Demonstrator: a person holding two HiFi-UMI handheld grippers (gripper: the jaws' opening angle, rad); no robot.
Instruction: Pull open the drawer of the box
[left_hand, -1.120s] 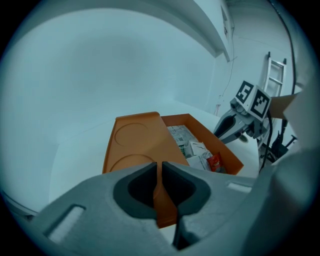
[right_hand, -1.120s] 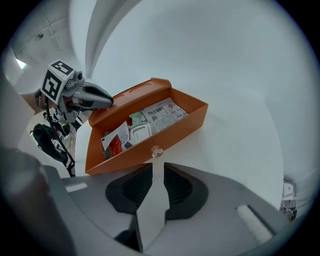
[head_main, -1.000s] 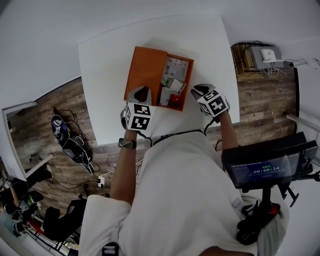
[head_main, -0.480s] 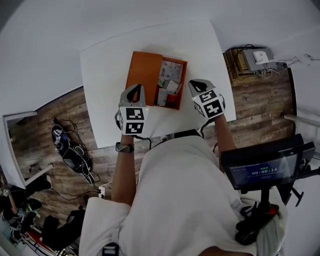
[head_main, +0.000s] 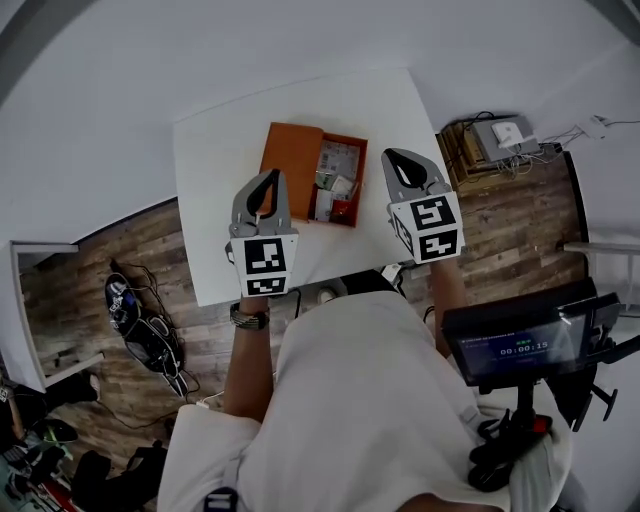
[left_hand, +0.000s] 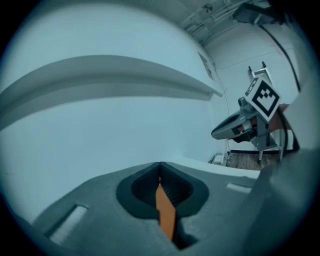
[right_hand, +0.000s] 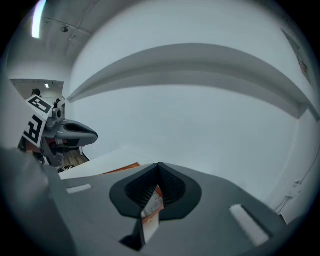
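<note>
1. Orange box (head_main: 292, 165) lies on the white table (head_main: 210, 190), ahead of and below both sets of fingertips. Its drawer (head_main: 342, 185) is slid out on the side nearer the right gripper (head_main: 392, 156).
2. A second ago both grippers sat low at the box's near edge. They have since lifted and drawn back towards the person, and neither touches the box now. The drawer was already out then and has not moved.
3. My reading is that the pull is finished and the hands are retreating.
4. The left gripper (left_hand: 160, 167) has its jaws pressed together on nothing. The orange sliver in the slit between them is the box beyond.
5. The right gripper's jaws are likewise closed and empty, with a strip of the drawer's packets (right_hand: 151, 204) showing through the slit.
6. Hard to make out:
   - The drawer's contents are small, pale packets and something red, too fine to name.
   - The left gripper's tip overlaps the box's near left part in the head view.
   - Both gripper views show mostly blank wall (left_hand: 100, 125).
   - Whether the drawer is at full travel cannot be told.
</note>
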